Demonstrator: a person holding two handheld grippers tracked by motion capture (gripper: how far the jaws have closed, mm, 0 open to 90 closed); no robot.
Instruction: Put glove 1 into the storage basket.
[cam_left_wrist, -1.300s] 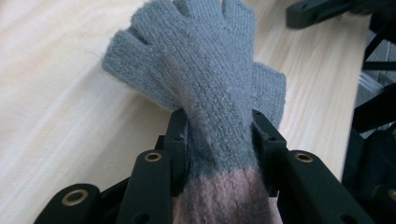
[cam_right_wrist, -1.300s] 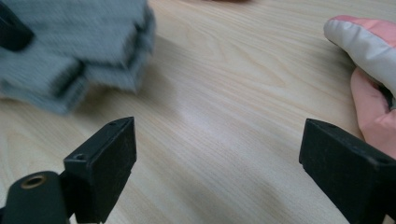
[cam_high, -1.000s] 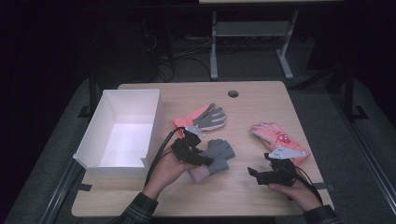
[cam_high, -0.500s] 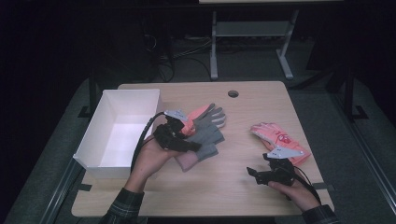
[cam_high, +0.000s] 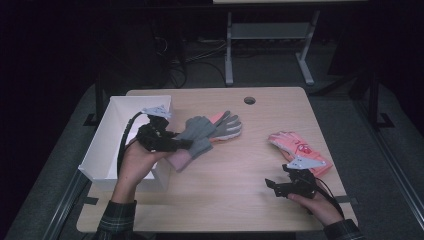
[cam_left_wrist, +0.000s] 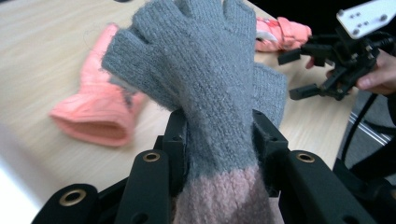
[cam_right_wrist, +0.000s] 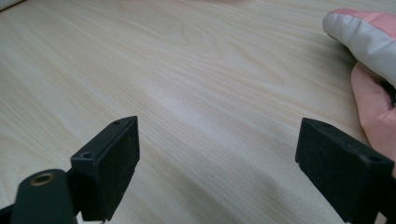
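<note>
Left of centre in the high view, the grey knitted glove (cam_high: 199, 135) with a pink cuff hangs clamped in the left gripper's (cam_high: 172, 142) jaws, lifted above the tabletop (cam_high: 240, 185) beside the white box (cam_high: 107, 145). An orange glove (cam_high: 227, 125) lies behind it. At lower right, the right gripper (cam_high: 280, 186) rests with jaws apart and empty, near another pink glove (cam_high: 295, 147).

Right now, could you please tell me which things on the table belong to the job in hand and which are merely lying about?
In the job:
- grey knitted glove with pink cuff, clamped in the left gripper
- white open box beside it

Lying about:
- coral and grey glove at mid-table
- pink glove near the open, empty right gripper
</note>
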